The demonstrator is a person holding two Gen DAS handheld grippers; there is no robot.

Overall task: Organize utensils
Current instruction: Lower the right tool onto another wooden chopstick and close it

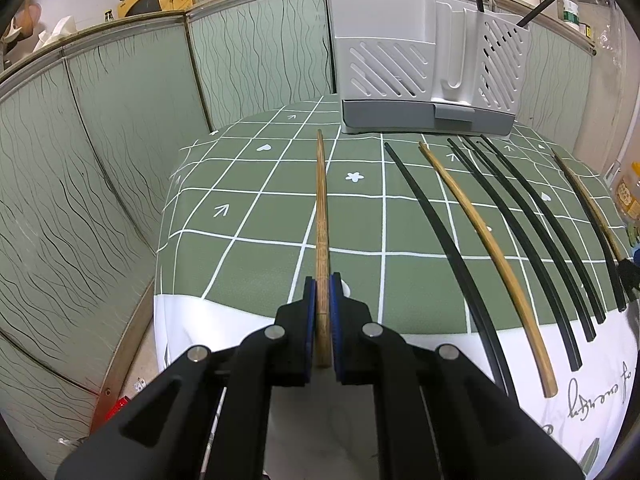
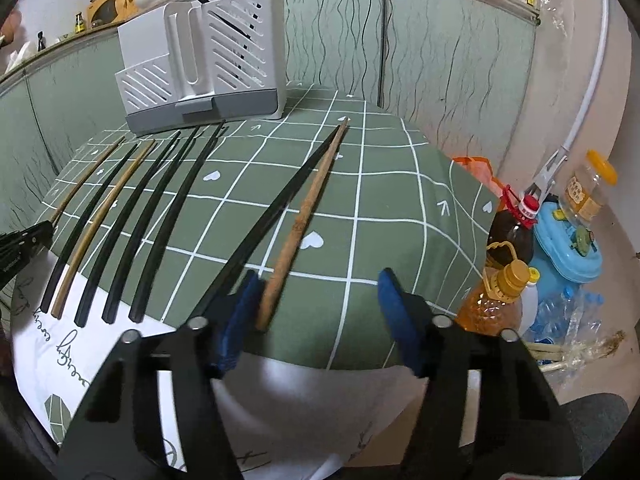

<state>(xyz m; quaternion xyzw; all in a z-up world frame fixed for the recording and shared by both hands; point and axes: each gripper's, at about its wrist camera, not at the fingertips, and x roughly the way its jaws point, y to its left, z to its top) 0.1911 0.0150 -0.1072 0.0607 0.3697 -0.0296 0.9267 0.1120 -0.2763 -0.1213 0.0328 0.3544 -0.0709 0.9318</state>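
Note:
My left gripper (image 1: 323, 284) is shut on the near end of a wooden chopstick (image 1: 321, 208), which points straight ahead over the green checked tablecloth (image 1: 248, 184). My right gripper (image 2: 319, 276) stands open at the table's near edge. Another wooden chopstick (image 2: 304, 212) lies between its jaws, close against the left pad (image 2: 244, 300) and well apart from the right one. A black chopstick (image 2: 280, 204) runs just outside that left finger. Several more black and wooden chopsticks (image 2: 120, 232) lie in a row. The white slotted utensil rack (image 1: 400, 64) stands at the table's far side with black sticks in it.
Off the table's right edge stand an oil bottle (image 2: 496, 300), a dark bottle (image 2: 516, 232), a blue container (image 2: 568, 248) and a jar (image 2: 588, 192). Green patterned panels (image 1: 120, 120) wall the table at the back and left. A cluttered shelf runs above them.

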